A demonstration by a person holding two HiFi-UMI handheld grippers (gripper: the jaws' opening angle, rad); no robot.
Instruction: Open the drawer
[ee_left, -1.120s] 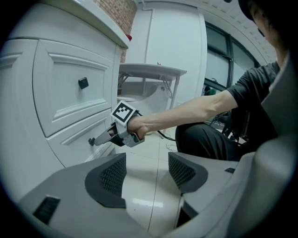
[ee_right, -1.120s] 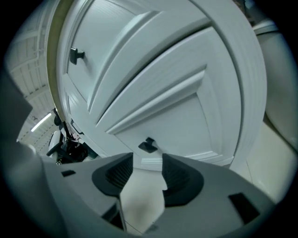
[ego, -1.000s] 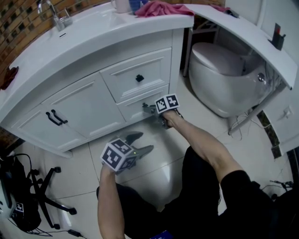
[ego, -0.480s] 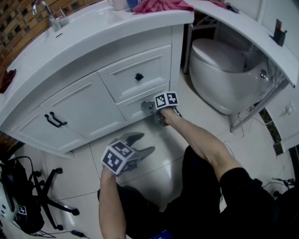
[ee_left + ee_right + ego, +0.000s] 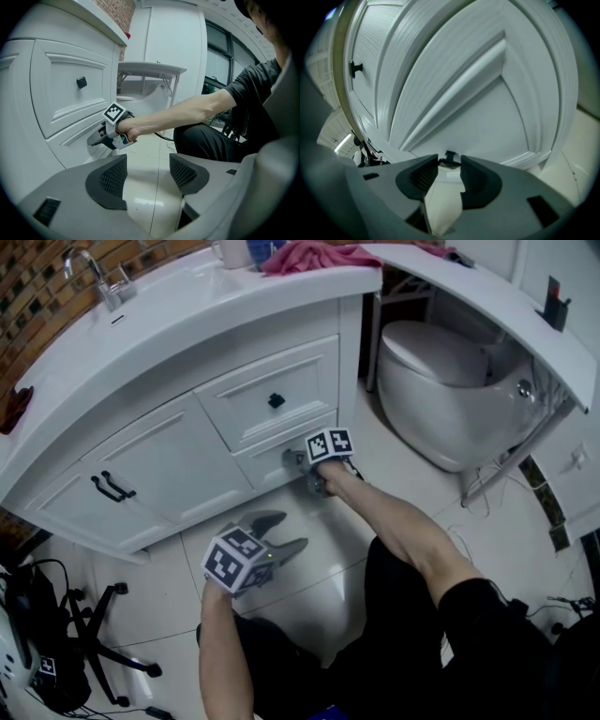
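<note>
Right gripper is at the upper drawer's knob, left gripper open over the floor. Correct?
No: the right gripper is at the lower drawer's knob, and its jaws have just been closing on it; the head view shows this. The left gripper is open over the floor.

You have no words, brand names, numbers or signs to read anywhere in these views. The closest thing to a label is the set of black-and-white square markers on the cube [image 5: 234, 559] of your left gripper [image 5: 292, 531] and on the cube [image 5: 330, 444] of your right gripper [image 5: 302, 472]. These are block patterns only, with no letters or digits in them.
</note>
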